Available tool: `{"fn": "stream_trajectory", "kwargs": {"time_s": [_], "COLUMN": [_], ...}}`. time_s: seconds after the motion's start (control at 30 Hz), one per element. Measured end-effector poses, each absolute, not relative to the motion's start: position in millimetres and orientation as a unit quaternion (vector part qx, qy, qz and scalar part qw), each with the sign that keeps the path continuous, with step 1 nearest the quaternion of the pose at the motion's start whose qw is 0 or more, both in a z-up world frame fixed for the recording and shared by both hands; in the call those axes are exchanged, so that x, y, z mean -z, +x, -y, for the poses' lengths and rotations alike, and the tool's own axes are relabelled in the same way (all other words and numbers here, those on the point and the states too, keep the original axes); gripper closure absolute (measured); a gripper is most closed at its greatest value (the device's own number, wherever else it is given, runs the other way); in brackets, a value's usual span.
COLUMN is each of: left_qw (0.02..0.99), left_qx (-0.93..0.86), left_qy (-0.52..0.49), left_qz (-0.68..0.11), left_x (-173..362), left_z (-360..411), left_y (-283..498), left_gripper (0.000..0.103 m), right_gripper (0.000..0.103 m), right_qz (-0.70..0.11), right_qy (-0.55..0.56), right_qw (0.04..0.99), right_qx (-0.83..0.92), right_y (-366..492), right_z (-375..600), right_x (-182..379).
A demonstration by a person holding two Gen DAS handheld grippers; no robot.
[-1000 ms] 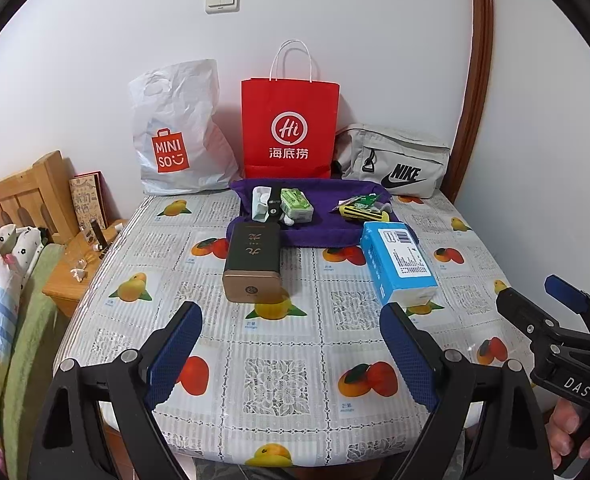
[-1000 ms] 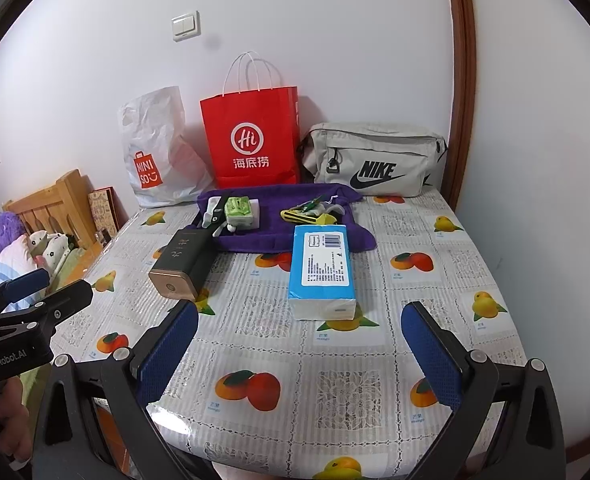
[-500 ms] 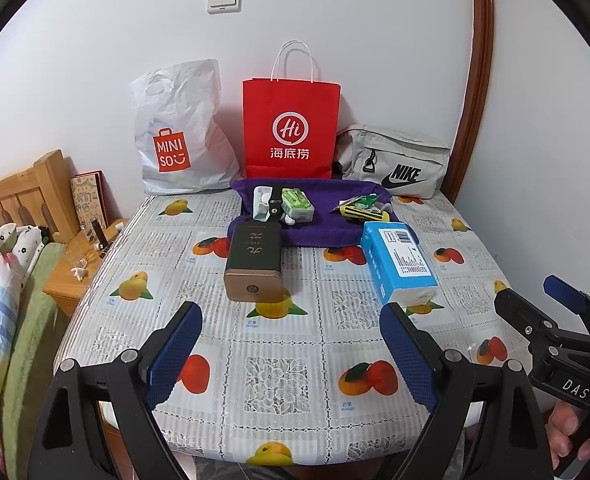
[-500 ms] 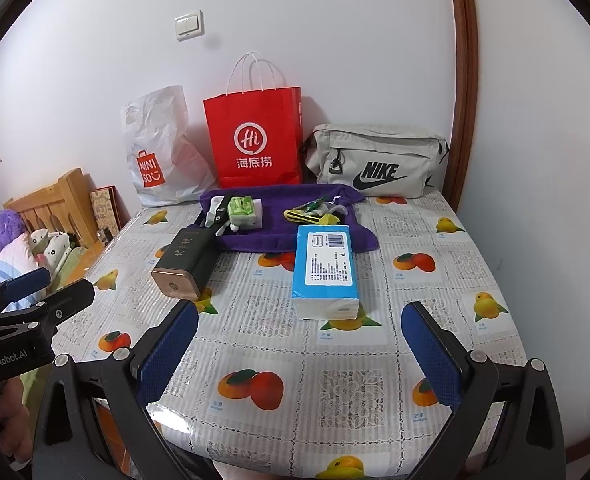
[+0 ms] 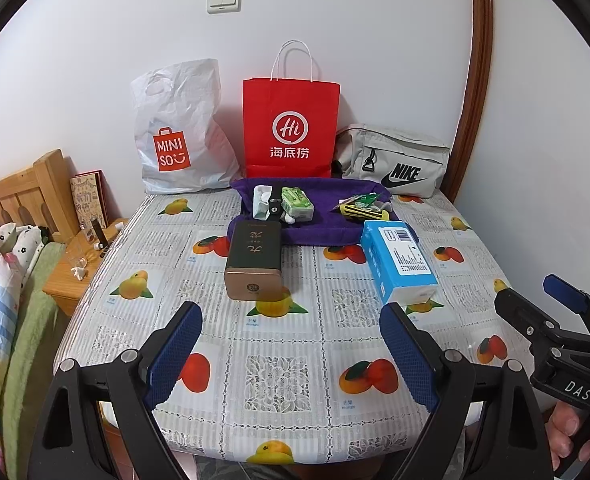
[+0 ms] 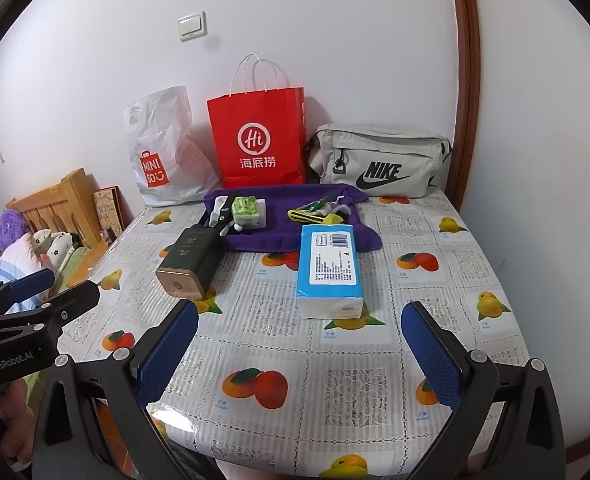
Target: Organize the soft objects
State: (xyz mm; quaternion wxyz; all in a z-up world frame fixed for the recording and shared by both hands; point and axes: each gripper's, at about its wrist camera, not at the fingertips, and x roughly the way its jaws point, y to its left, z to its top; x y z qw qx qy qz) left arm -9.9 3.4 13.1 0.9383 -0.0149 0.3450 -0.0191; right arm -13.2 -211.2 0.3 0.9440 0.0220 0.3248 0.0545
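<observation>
A purple towel [image 5: 327,196] [image 6: 287,232] lies at the back of the table with small packets on it: a green pack [image 5: 296,201] [image 6: 248,210] and yellow-green items [image 5: 361,208] [image 6: 315,214]. A blue tissue pack [image 5: 399,264] [image 6: 329,268] and a dark box with a gold end [image 5: 254,262] [image 6: 189,262] lie in front of it. My left gripper [image 5: 291,350] and right gripper [image 6: 299,350] are both open and empty, held over the table's near edge, well short of every object.
A white Miniso bag [image 5: 179,136], a red paper bag [image 5: 291,128] and a grey Nike bag [image 5: 395,166] stand along the back wall. The table [image 5: 279,376] has a fruit-print cover. A bed and a wooden nightstand [image 5: 83,264] are at the left.
Both views have shifted very slightly; the objects on the table have not moved and both grippers stay open.
</observation>
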Motion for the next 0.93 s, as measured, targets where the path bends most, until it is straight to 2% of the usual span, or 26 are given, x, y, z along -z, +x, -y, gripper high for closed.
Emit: {"fn": "stream_trajectory", "kwargs": {"time_s": [0.93], "left_qw": [0.939], "left_qx": [0.023], "left_qy": [-0.020], "left_qz": [-0.342], "left_x": [-14.4], "left_z": [-4.4], "left_y": [-14.4], "left_gripper": [0.012], "right_gripper": [0.002], "right_qz": [-0.323], "right_qy": [0.019], "right_qw": [0.944], "right_qx": [-0.060], "right_y": [-18.0], "right_z": [208.7], "right_x": [-1.2]}}
